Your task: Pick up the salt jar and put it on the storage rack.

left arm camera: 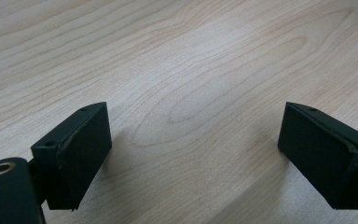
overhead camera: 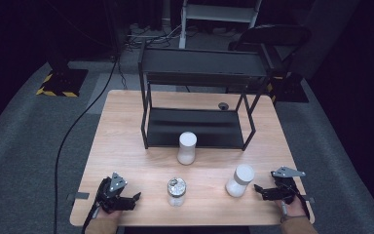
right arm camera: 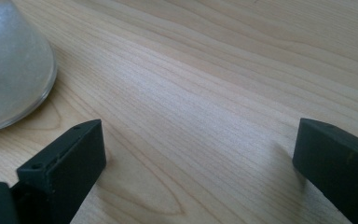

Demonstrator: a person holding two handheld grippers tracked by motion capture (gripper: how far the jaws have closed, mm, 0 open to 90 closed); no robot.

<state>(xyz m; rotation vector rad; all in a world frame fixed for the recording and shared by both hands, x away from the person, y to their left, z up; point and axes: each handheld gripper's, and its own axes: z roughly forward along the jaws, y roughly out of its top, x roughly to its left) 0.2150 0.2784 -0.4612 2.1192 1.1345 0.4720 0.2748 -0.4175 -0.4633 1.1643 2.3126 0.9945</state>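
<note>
The worktop (overhead camera: 126, 122) carries a black two-tier rack (overhead camera: 197, 97) at its 12 o'clock end and three jars in the near half. No jar is seen on either tier of the rack, so the work is judged to be at its start: if the jars are meant for the rack, all three are left to be moved.

The first jar (overhead camera: 186, 147), white-lidded, stands upright just in front of the rack's lower tier, at 12 o'clock from the worktop centre. The second jar (overhead camera: 239, 181), also white-lidded, stands at 4 o'clock, just beside the right tongs (overhead camera: 260, 191). In the right gripper view its glass base (right arm camera: 9, 70) is seen at 10 o'clock, apart from the jaws. The third jar (overhead camera: 176, 191), clear with a metal-looking lid, stands at 6 o'clock, between the two tongs.

The left tongs (overhead camera: 135, 197) rest at 7 o'clock, near the front edge. Both tongs are spread wide and nothing is held; bare wood is seen between the jaws in each gripper view.

Edges and room: both hands lie close to the front edge, and the right tongs are also near the 3 o'clock edge. Open wood is left between the jars, so each can be approached from the side. The rack's uprights and upper tier limit entry to the lower tier; a low, straight approach from 6 o'clock is judged necessary. The first jar stands in that path.
</note>
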